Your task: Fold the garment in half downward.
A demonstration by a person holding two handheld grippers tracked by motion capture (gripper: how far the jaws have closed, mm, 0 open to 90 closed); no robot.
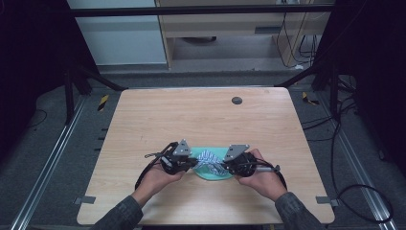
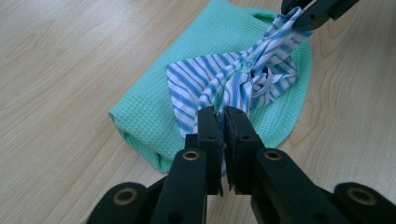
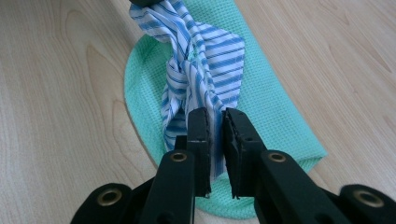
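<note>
Striped blue-and-white cloth (image 1: pixel 210 160) runs as a twisted band straight between your two grippers, and that line is what your next pull depends on. Your left gripper (image 1: pixel 187 163) has its jaws pressed together on the band's left end; in the left gripper view (image 2: pixel 223 116) the fabric leads directly ahead of the jaw tips and slightly to their right, up to the other gripper at the far end. Between them a knot-like twist sits just past midway, resting on the folded green waffle towel (image 1: pixel 210 175) that lies on the wooden table (image 1: pixel 201 115) beneath both sets of jaws. Your right gripper (image 1: pixel 229 166) likewise pinches the opposite end, the band leading ahead of its tips (image 3: pixel 215 121). Both hands sit equally near, so the long axis is jaw-to-jaw; pulling apart along it would probably tighten the twist.
</note>
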